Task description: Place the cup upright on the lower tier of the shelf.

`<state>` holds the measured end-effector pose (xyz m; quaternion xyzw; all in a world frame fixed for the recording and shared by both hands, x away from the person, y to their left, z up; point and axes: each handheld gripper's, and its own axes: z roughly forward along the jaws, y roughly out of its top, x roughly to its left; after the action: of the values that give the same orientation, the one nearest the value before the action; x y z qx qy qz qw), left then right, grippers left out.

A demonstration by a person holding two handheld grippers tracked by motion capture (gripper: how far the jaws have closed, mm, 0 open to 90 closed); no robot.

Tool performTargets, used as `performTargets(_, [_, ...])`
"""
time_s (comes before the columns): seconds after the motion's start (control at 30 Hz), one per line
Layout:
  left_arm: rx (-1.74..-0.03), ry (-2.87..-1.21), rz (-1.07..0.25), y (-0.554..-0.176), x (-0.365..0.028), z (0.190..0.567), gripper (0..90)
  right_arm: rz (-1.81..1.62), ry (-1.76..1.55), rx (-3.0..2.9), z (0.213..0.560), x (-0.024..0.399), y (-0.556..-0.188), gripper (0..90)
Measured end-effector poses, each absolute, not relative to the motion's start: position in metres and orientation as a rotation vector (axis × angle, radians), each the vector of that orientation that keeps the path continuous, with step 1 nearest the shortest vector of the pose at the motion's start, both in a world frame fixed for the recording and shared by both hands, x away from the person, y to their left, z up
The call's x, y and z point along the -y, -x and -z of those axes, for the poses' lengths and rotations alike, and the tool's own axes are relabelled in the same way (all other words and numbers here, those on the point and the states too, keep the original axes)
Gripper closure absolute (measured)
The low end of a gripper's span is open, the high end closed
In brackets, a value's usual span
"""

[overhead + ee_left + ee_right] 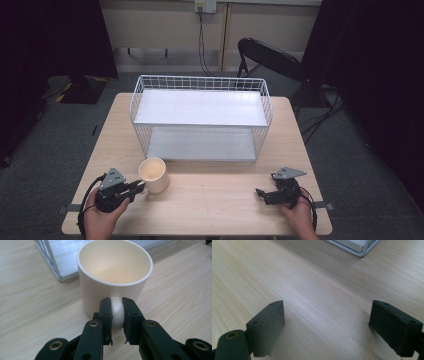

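Left gripper (pixel 117 315) clamped on mug handle (pixel 117 311)

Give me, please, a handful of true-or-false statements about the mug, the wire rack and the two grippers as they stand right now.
1. The left gripper is shut on the handle of the mug. True.
2. The mug lies tipped on its side. False: it stands upright on the table.
3. The right gripper holds a spoon. False: its jaws are open over bare wood.
4. The wire rack has two shelves. True.
5. The mug sits on the rack's lower shelf. False: it stands in front of the rack.
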<state>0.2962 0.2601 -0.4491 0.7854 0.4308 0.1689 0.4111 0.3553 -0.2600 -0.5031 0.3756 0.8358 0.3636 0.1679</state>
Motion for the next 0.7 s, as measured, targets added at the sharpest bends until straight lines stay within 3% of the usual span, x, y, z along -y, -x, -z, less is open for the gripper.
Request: performTargets(0.7, [-1.074, -2.003, -0.457, -0.298, -0.2585, 0.4485, 79.6, -1.032, -1.069, -2.376, 0.5031, 0.2599, -0.3556, 12.1])
